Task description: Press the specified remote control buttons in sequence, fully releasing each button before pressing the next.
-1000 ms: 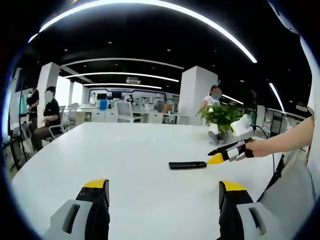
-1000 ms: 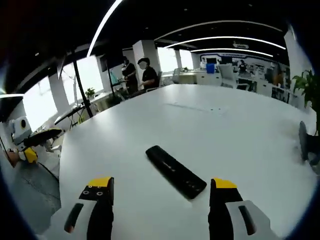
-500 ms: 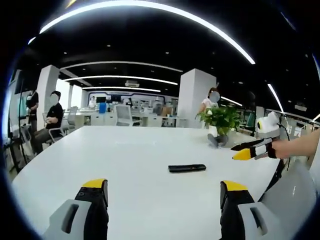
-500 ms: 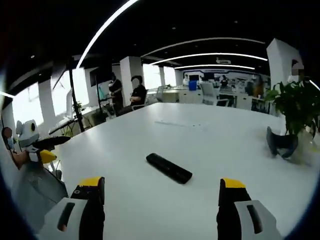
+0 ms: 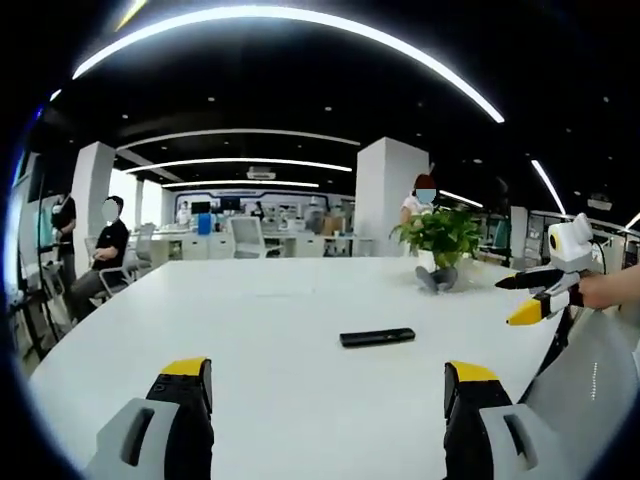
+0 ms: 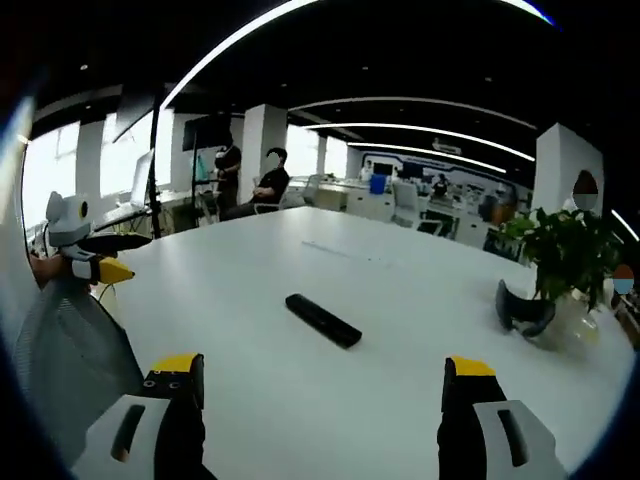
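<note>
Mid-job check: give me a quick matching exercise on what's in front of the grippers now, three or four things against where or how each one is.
Things:
1. remote control
2. potted plant
3. left gripper
4. seated person

Places or states:
A. at the far end of the white table, on a chair
B. lying flat on the table, untouched by either gripper
C. open, jaws wide apart, holding nothing
D. standing upright near the table edge, beyond the remote control in the left gripper view

Pairs: 1-B, 2-D, 3-C, 4-A
</note>
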`<state>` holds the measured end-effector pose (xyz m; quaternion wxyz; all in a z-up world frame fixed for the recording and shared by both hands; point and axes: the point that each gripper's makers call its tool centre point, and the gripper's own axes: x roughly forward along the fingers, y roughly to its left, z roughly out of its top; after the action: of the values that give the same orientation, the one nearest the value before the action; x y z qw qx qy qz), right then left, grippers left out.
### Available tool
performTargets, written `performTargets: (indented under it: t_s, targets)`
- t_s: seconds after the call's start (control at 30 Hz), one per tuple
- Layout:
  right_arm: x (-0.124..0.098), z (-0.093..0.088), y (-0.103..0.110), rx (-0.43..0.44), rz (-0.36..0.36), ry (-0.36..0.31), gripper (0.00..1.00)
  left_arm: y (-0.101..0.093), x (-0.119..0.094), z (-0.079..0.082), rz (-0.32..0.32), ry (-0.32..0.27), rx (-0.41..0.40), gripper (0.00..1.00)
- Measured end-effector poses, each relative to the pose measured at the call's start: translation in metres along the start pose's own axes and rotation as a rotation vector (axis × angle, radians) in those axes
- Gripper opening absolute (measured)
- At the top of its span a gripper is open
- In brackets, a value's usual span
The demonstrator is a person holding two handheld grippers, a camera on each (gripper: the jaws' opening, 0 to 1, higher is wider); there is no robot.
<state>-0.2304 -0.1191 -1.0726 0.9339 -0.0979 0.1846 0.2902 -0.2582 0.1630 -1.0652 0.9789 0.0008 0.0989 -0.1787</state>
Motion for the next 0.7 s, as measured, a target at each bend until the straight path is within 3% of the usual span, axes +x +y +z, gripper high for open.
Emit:
performTargets:
  t_s: [0.17,0.3,0.7]
  targets:
    - [-0.009,-0.004,-0.011,0.092,-0.049,-0.078,0.99,-0.005,0.000,0.001,-0.013,0.004,0.030,1.00]
    - [-0.008,-0.009,-0.021,0.027,-0.084,-0.039,0.99,-0.009,0.001,0.001,-0.027,0.011,0.040,1.00]
    - [-0.010,-0.009,-0.023,0.081,-0.092,-0.053,0.97,-0.006,0.002,-0.004,-0.019,0.051,0.042,1.00]
